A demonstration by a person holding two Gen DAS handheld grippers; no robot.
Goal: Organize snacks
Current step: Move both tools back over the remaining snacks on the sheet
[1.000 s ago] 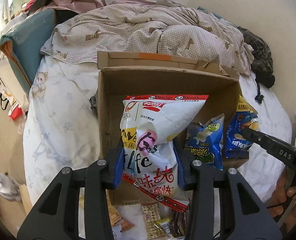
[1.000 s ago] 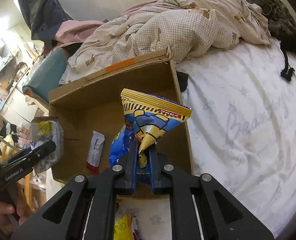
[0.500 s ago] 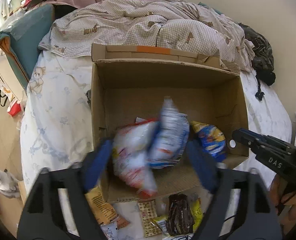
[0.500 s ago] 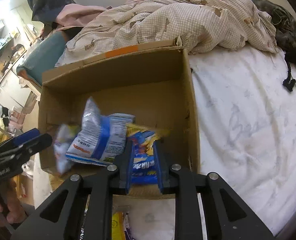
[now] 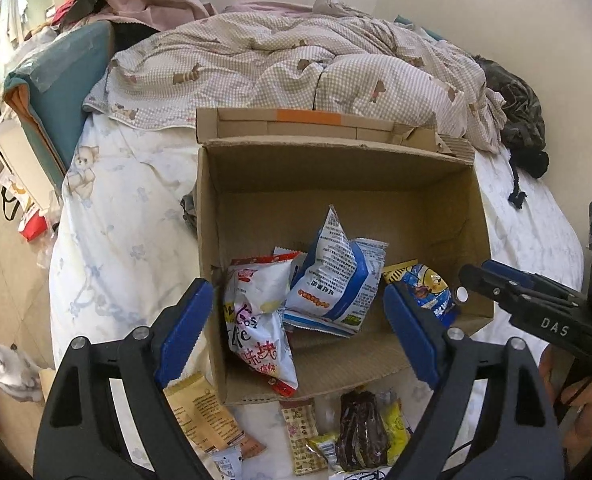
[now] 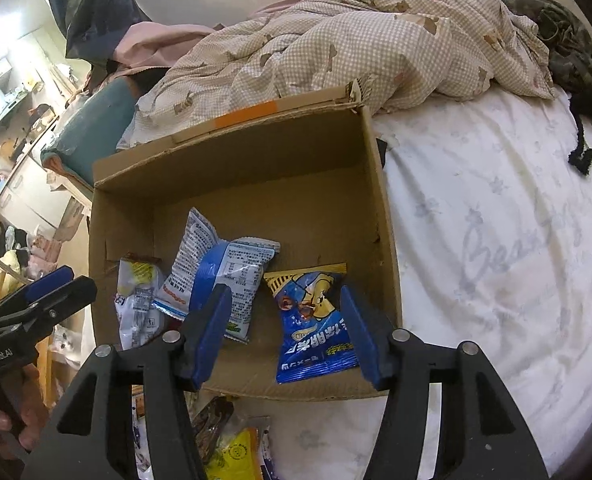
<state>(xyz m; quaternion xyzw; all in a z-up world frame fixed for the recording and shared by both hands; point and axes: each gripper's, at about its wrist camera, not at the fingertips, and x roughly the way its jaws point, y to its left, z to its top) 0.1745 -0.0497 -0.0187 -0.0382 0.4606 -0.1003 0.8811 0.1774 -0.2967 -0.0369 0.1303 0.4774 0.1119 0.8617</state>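
Observation:
An open cardboard box [image 5: 416,216] [image 6: 231,184] stands on the bed. Inside lie a white and red chip bag [image 5: 255,312] [image 6: 137,304], a blue and white bag [image 5: 336,280] [image 6: 219,268] leaning on it, and a dark blue and yellow bag [image 5: 428,288] [image 6: 316,320]. My left gripper [image 5: 296,324] hangs open over the box's near edge with nothing between its pads. My right gripper [image 6: 285,328] is over the near right corner, its jaws opening; the dark blue bag lies below them in the box, untouched. Several loose snack packets [image 5: 360,432] [image 6: 231,448] rest on the sheet in front of the box.
A rumpled checked duvet [image 5: 296,68] lies behind the box. White printed sheet [image 6: 496,240] spreads to the right. A dark garment [image 5: 520,112] sits at the far right. The bed's left edge drops to the floor, where a cat [image 5: 7,364] sits.
Both grippers let go of their bags. The white and red bag and the dark blue bag dropped into the box and now lie still. Both sets of jaws spread apart.

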